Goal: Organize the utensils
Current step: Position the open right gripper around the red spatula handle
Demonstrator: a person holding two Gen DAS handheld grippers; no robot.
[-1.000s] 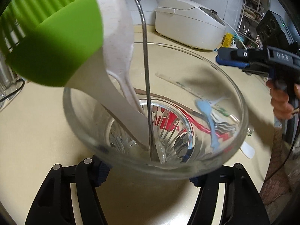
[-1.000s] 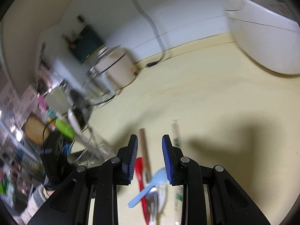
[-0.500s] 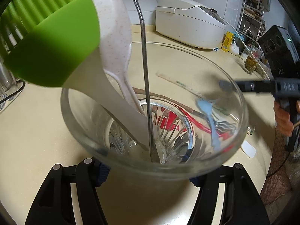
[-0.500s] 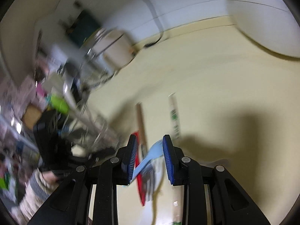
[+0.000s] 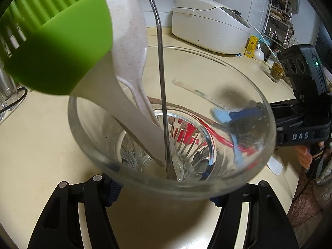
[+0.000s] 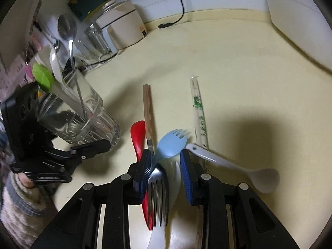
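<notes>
Left hand-held gripper (image 5: pixel 166 188) clamped on glass tumbler (image 5: pixel 172 137), centre of the left wrist view, standing on cream bench (image 6: pixel 238 66). Tumbler holds green silicone brush (image 5: pixel 56 47), speckled white spoon (image 5: pixel 128 47), metal spoon (image 5: pixel 160 66). Right hand-held gripper (image 6: pixel 165 166), lower centre of its view, jaws apart around blue spork (image 6: pixel 169 143), not pressing it. Beneath: metal fork (image 6: pixel 158 195), red spoon (image 6: pixel 138 134). Wrapped chopsticks (image 6: pixel 198 108) and white spoon (image 6: pixel 234 164) to the right, brown chopsticks (image 6: pixel 147 110) to the left.

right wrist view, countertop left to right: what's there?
glass → red spoon → brown chopsticks → blue spork → wrapped chopsticks → white spoon
</notes>
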